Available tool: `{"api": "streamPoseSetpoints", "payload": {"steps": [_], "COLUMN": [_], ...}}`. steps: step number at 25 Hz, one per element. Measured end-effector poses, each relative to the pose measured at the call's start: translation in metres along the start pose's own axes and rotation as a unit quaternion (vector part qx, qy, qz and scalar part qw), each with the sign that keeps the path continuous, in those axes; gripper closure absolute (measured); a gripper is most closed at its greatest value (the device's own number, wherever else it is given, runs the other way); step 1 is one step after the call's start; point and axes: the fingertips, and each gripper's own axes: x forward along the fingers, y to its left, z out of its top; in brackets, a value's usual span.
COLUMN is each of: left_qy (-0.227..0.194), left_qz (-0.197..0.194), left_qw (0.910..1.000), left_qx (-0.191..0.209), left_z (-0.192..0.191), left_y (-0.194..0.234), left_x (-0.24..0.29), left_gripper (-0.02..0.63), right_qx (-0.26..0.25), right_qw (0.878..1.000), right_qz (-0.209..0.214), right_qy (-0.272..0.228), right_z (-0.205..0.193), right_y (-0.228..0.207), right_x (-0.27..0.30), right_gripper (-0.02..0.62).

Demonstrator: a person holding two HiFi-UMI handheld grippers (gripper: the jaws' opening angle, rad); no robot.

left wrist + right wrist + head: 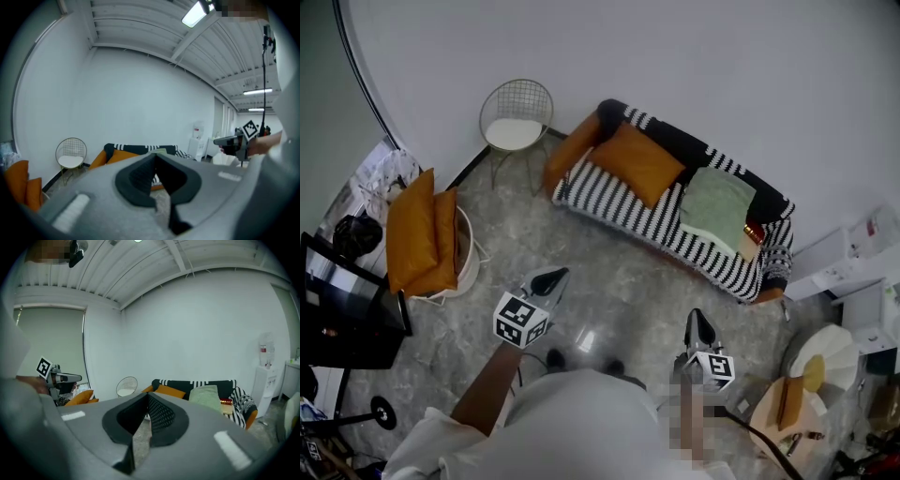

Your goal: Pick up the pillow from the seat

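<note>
Left hand-held gripper [553, 277] and right hand-held gripper [697, 321] closed, empty; left's body half-hides pillow [123, 154].

Head view overhead; gripper views low, facing sofa [614, 208].

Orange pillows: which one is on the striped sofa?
The lone orange pillow beside the green pillow; the other two stand on the round white seat at left.

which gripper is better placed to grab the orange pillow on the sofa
Probably left: the left gripper is nearer the orange pillow; the right gripper is nearer the green cushion. Both are shut.
</note>
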Motion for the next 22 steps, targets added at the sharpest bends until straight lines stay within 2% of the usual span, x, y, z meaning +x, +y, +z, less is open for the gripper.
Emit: {"api": "streamPoseSetpoints", "payload": {"steps": [10, 22], "left_qy": [0.015, 0.006], "left_qz": [-0.021, -0.037], "left_qw": [0.9997, 0.9991], "left_qx": [0.001, 0.017], "left_z": [-0.019, -0.017], "left_y": [0.032, 0.054], "left_x": [-0.029, -0.043], "left_gripper": [0.607, 0.607], "right_qx": [0.008, -0.013], "right_qw": [1.0, 1.0], "right_qz": [-0.002, 0.023], "right_qy": [0.008, -0.002], "right_z": [-0.023, -0.012], "right_y": [0.058, 0.099], "right_x": [0.009, 0.022], "right_gripper": [0.589, 0.591]}}
